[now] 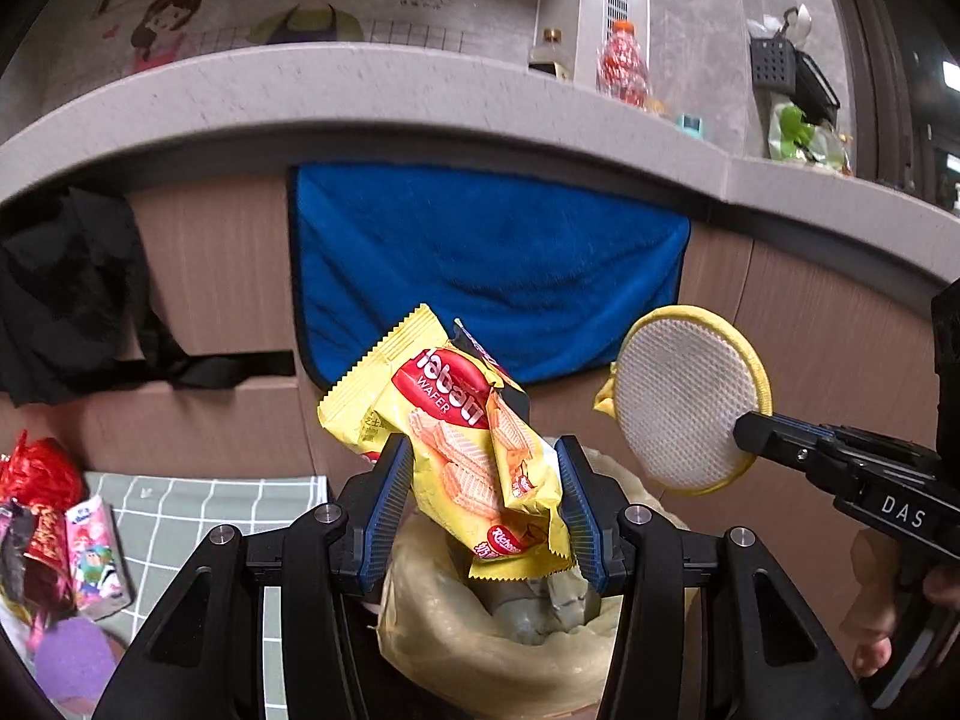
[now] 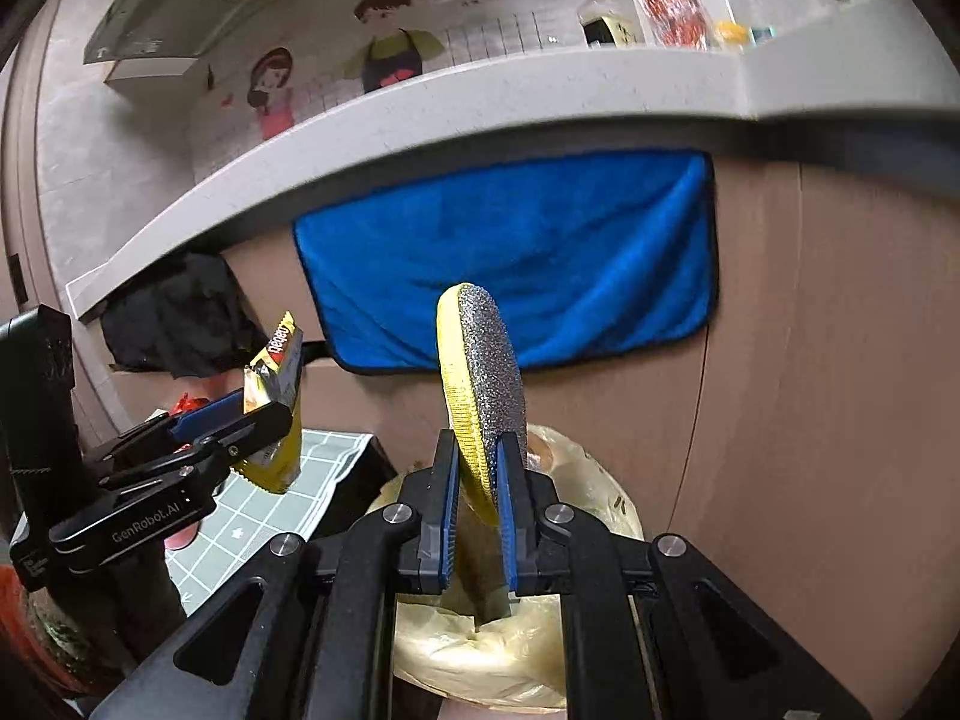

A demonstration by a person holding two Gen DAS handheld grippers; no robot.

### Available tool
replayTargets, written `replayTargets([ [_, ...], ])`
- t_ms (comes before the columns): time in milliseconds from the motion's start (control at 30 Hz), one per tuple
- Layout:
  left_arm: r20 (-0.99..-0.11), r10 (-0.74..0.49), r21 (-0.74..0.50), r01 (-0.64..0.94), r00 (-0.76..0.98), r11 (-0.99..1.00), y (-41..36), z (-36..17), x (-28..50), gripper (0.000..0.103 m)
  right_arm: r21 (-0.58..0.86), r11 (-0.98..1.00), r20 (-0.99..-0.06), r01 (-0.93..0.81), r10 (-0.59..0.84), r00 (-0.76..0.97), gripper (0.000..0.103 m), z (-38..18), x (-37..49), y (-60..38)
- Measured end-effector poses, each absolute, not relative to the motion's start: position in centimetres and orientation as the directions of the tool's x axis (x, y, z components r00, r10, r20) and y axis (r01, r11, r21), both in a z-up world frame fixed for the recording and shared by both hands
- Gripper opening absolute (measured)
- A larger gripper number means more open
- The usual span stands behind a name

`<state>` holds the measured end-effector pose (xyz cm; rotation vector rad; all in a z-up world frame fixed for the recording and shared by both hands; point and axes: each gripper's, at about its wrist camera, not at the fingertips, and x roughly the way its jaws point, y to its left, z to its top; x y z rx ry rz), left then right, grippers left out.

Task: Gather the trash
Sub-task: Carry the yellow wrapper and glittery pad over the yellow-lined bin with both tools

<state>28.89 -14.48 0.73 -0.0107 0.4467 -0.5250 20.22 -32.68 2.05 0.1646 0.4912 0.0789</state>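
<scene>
The left gripper (image 1: pixel 483 504) is clamped on a crumpled yellow plastic wafer wrapper (image 1: pixel 474 438) with red lettering, its blue ribbed pads (image 1: pixel 390 510) pressing the wrapper's two sides; the wrapper sticks up and leans away from the jaws. Directly beneath it gapes the pale yellowish plastic bag lining a round bin (image 1: pixel 456 630), taken here as the landmark. The right gripper (image 2: pixel 477 516) is clenched tight on the lower edge of a round yellow-rimmed scouring pad (image 2: pixel 480 396), which stands upright on edge; one face is white mesh, the other glittery grey. This pad also hangs above the bin bag (image 2: pixel 498 654), near its right side, just beside the wrapper but apart from it. A person's hand (image 1: pixel 882 612) grips the right tool's handle, to the right of the bin.

Left of the bin, a grey-green checked cloth (image 1: pixel 198 510) covers a low surface; on it, further left, lie more scraps: a pink printed carton (image 1: pixel 96 552), a dark foil wrapper (image 1: pixel 36 546) and red shredded plastic (image 1: pixel 36 468). Behind the bin stands a brown cabinet front, with a blue fleece towel (image 1: pixel 480 264) hung over it and a black cloth (image 1: pixel 72 294) draped to the left. Above the bin runs a grey stone counter edge (image 1: pixel 360 84), carrying a dark sauce bottle (image 1: pixel 549 54) and a red-labelled plastic bottle (image 1: pixel 624 66).
</scene>
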Motion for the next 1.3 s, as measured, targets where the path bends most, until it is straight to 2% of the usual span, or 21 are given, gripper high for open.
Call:
replayTargets([
  [800,-0.537,-0.507,-0.160,0.508,0.674,0.846,-16.1,-3.7,32.9,0.050,0.254,0.967,-0.556,0.008,0.139,0.819,0.011,-3.5,24.9,-33.7],
  [933,-0.541,-0.549,-0.200,0.537,0.637,0.820,-16.3,-4.5,33.6,0.050,0.274,0.961,-0.567,0.028,0.138,0.812,0.013,-4.4,25.2,-34.2],
  [1033,-0.543,-0.618,-0.271,0.578,0.568,0.769,-16.1,-5.0,34.3,0.055,0.315,0.948,-0.570,0.041,0.154,0.807,0.015,-5.2,25.4,-34.7],
  [1100,-0.552,-0.628,-0.291,0.579,0.549,0.762,-15.9,-5.2,34.6,0.065,0.341,0.939,-0.577,0.048,0.169,0.799,0.019,-5.7,25.6,-35.1],
  [1167,-0.556,-0.623,-0.295,0.570,0.550,0.767,-15.7,-5.3,34.7,0.068,0.343,0.938,-0.584,0.054,0.168,0.794,0.028,-5.9,25.5,-35.1],
  [1300,-0.563,-0.635,-0.331,0.560,0.529,0.760,-15.1,-5.5,34.7,0.070,0.327,0.944,-0.579,0.047,0.161,0.799,0.029,-5.8,25.2,-34.7],
])
